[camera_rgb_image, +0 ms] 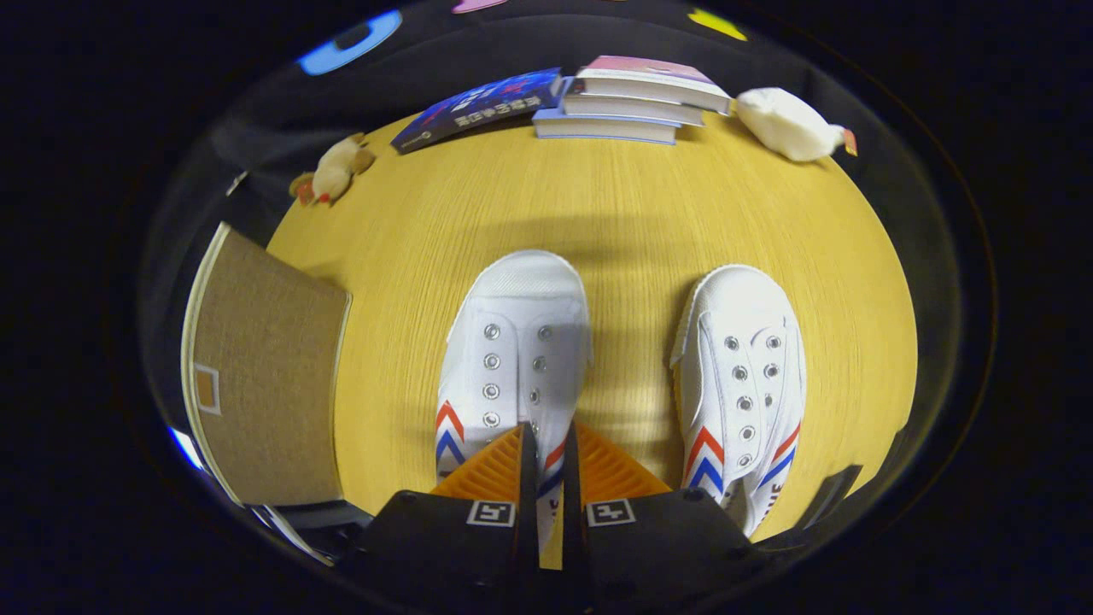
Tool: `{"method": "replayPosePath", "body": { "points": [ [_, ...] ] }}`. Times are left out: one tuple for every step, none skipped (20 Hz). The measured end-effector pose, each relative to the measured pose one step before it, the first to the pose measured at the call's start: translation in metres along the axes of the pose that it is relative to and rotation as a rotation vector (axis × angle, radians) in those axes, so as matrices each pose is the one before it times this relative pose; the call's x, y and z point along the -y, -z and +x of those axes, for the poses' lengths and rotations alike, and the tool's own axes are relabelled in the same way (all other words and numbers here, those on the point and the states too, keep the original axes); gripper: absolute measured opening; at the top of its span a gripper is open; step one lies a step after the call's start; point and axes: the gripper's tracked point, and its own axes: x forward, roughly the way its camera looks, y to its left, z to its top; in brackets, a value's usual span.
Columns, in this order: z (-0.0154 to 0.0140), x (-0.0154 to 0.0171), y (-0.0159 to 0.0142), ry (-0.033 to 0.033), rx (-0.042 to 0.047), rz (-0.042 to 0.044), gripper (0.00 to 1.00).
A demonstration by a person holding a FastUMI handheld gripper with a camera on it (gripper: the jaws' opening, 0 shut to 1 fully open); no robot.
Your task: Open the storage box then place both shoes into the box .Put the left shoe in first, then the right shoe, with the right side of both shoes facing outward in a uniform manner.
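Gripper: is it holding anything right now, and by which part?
The gripper looks shut on the left shoe: its fingers are nearly together, pinching the thin edge by the shoe's opening, behind the eyelets. The right shoe lies untouched.

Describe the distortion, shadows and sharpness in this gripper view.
Gripper view: fisheye bends the wooden table edges into curves; a soft shadow band lies across the table beyond the two white shoes; the shoes look sharp, the stacked books slightly soft; the tool stands nearly closed over the left shoe.
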Motion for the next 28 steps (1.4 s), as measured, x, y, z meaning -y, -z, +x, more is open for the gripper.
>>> {"method": "replayPosePath", "body": {
  "points": [
    [0.00070, -0.00028, 0.00083, -0.00217, -0.00925, 0.02889, 0.12],
    [-0.00432, -0.00282, -0.00110, -0.00937, 0.00130, 0.01394, 0.10],
    [-0.00314, -0.00202, -0.00100, -0.00702, 0.01088, 0.00521, 0.10],
    [-0.00512, -0.00170, -0.00023, 0.00717, 0.00810, 0.00489, 0.09],
    [-0.00669, -0.00159, -0.00097, 0.01158, 0.00738, 0.00550, 0.10],
    [-0.00603, -0.00147, -0.00151, 0.00692, 0.00611, 0.00019, 0.10],
    [-0.00736, -0.00274, -0.00268, -0.00112, 0.00783, 0.00424, 0.10],
    [-0.00776, -0.00378, -0.00336, -0.00754, 0.01018, 0.01478, 0.09],
    [-0.00880, -0.00495, -0.00392, -0.00963, 0.00958, 0.01943, 0.09],
    [-0.01005, -0.00617, -0.00398, -0.00803, 0.00890, 0.01847, 0.09],
    [-0.01141, -0.00642, -0.00489, -0.00633, 0.00904, 0.01207, 0.09],
    [-0.01174, -0.00785, -0.00563, -0.00594, 0.01151, 0.00445, 0.09],
    [-0.01216, -0.00925, -0.00583, -0.00864, 0.01431, -0.00053, 0.09],
    [-0.01175, -0.01034, -0.00599, -0.01079, 0.01503, -0.00198, 0.09],
    [-0.01141, -0.01144, -0.00600, -0.01402, 0.01620, 0.00042, 0.09],
    [-0.01035, -0.01294, -0.00625, -0.01618, 0.01344, -0.00003, 0.09],
    [-0.01023, -0.01309, -0.00583, -0.01719, 0.01377, 0.00401, 0.09],
    [-0.00872, -0.01394, -0.00519, -0.01760, 0.01023, 0.00261, 0.09],
    [-0.01253, -0.01777, -0.00544, -0.01623, 0.00617, 0.00130, 0.09],
    [-0.00615, -0.01371, -0.00297, -0.01396, 0.00251, -0.00021, 0.09],
    [-0.00530, -0.01335, -0.00177, -0.01201, -0.00096, -0.00194, 0.09],
    [-0.00391, -0.01319, -0.00055, -0.01228, -0.00345, 0.00046, 0.09],
    [-0.00278, -0.01364, -0.00029, -0.01268, -0.00310, 0.00051, 0.09],
    [-0.00151, -0.01221, 0.00047, -0.01171, -0.00433, 0.00271, 0.09],
    [-0.00007, -0.01156, 0.00237, -0.00871, -0.00668, 0.00751, 0.09],
    [0.00176, -0.01038, 0.00159, -0.00360, -0.00698, 0.01290, 0.09],
    [0.00321, -0.00898, 0.00326, -0.00109, -0.00861, 0.01105, 0.09],
    [0.00550, -0.01020, 0.00340, 0.00129, -0.01166, 0.00489, 0.09]
  ]
}}
